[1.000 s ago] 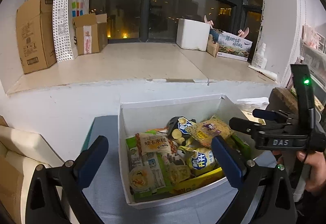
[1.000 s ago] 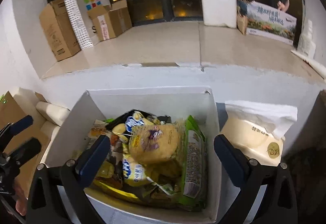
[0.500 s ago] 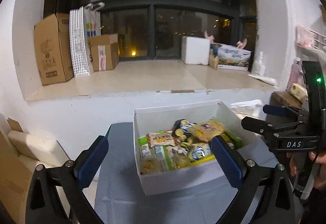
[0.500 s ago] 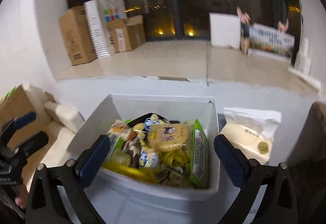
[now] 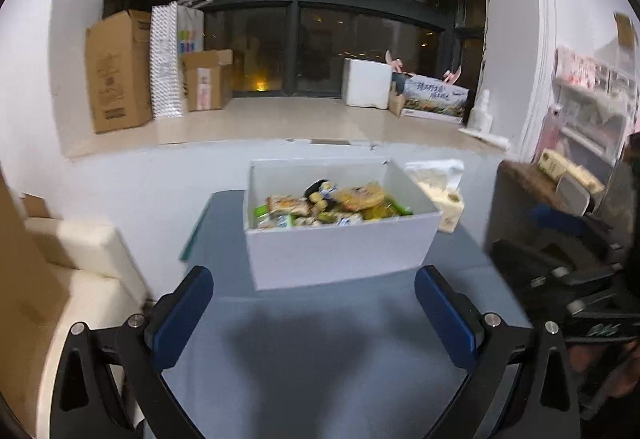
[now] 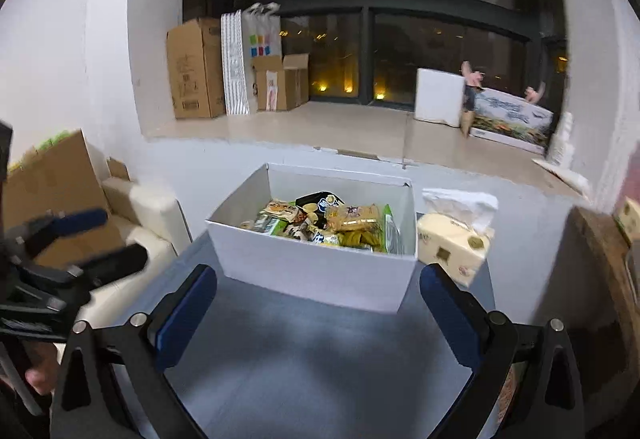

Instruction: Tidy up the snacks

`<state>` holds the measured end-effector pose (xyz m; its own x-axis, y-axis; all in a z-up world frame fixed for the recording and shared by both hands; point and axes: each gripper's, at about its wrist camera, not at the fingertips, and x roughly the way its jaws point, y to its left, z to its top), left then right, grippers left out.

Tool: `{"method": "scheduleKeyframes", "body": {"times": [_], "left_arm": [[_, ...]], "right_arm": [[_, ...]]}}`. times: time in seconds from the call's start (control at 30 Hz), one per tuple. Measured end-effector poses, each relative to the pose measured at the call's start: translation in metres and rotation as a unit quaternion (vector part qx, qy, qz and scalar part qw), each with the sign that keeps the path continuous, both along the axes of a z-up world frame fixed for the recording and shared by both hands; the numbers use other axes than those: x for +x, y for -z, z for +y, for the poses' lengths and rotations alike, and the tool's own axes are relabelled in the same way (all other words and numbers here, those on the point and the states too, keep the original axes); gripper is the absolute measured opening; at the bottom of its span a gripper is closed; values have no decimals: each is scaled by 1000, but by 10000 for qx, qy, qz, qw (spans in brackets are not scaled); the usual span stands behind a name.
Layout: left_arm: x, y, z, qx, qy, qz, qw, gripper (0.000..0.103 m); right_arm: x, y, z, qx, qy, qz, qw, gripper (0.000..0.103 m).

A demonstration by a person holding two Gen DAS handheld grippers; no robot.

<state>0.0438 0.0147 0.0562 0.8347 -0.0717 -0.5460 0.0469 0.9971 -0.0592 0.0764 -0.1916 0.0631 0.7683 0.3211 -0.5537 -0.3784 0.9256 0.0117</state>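
Note:
A white open box (image 5: 340, 251) stands on a blue-grey table (image 5: 320, 351), filled with several snack packets (image 5: 332, 205). It also shows in the right wrist view (image 6: 312, 271), its snacks (image 6: 332, 225) piled inside. My left gripper (image 5: 314, 313) is open and empty, held back from the box's front wall. My right gripper (image 6: 318, 313) is open and empty, also back from the box. The right gripper appears at the right edge of the left wrist view (image 5: 560, 271); the left gripper appears at the left edge of the right wrist view (image 6: 76, 247).
A tissue pack (image 6: 454, 241) sits right of the box. Behind is a white wall and a window ledge (image 5: 280, 119) with cardboard boxes (image 5: 118, 69). A cream sofa (image 5: 76, 271) is left of the table. A wooden stand (image 5: 532, 183) is to the right.
Both grippers have pulled back and up from over the box. The box now looks smaller and farther, with bare table in front of it. Both stay open.

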Motion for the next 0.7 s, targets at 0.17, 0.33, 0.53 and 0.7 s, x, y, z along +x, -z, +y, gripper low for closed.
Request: {"method": "scheduleKeyframes", "body": {"times": [0.17, 0.33, 0.53, 0.7], "left_arm": [[-36, 14, 0, -315, 135, 88, 9994, 103], [-42, 17, -6, -372, 258, 160, 9988, 103], [-42, 12, -12, -289, 306, 95, 9991, 103], [-41, 13, -12, -306, 311, 133, 9990, 103]], "right_arm": [[-41, 9, -24, 292, 312, 212, 9989, 103], [-56, 13, -32, 246, 377, 300, 9985, 103], [-54, 14, -34, 201, 493, 303, 9981, 103], [-53, 16, -34, 195, 506, 337, 9980, 103]]}}
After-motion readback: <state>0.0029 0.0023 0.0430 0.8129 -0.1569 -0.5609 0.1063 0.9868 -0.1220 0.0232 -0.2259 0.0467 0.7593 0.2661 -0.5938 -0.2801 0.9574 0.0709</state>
